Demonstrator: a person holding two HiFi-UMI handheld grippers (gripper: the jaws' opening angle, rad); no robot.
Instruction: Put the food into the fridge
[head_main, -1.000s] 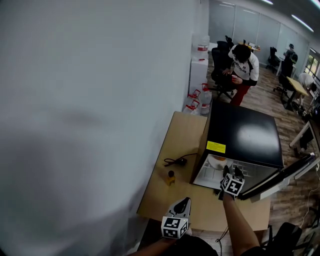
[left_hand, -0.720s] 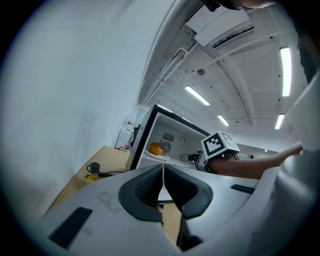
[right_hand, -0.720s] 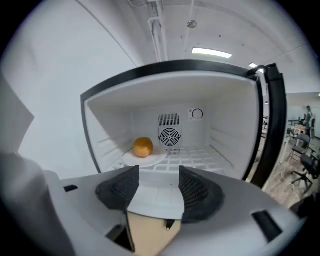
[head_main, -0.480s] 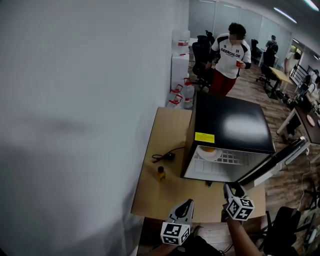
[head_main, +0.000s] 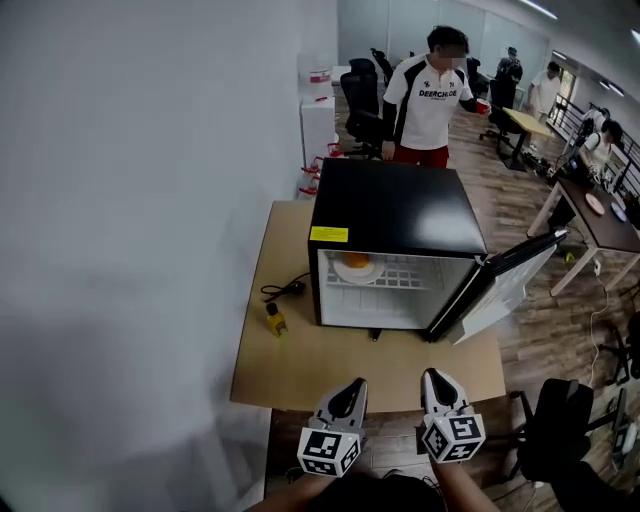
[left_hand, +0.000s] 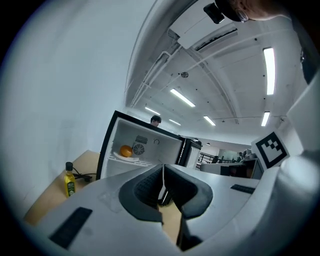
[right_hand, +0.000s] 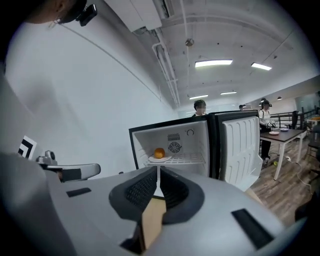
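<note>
The right gripper has drawn back from the fridge to bottom centre beside the left gripper, its jaws just closing on nothing, the left's likewise together and empty, so the orange sits delivered on its plate inside, with the door still open.
</note>
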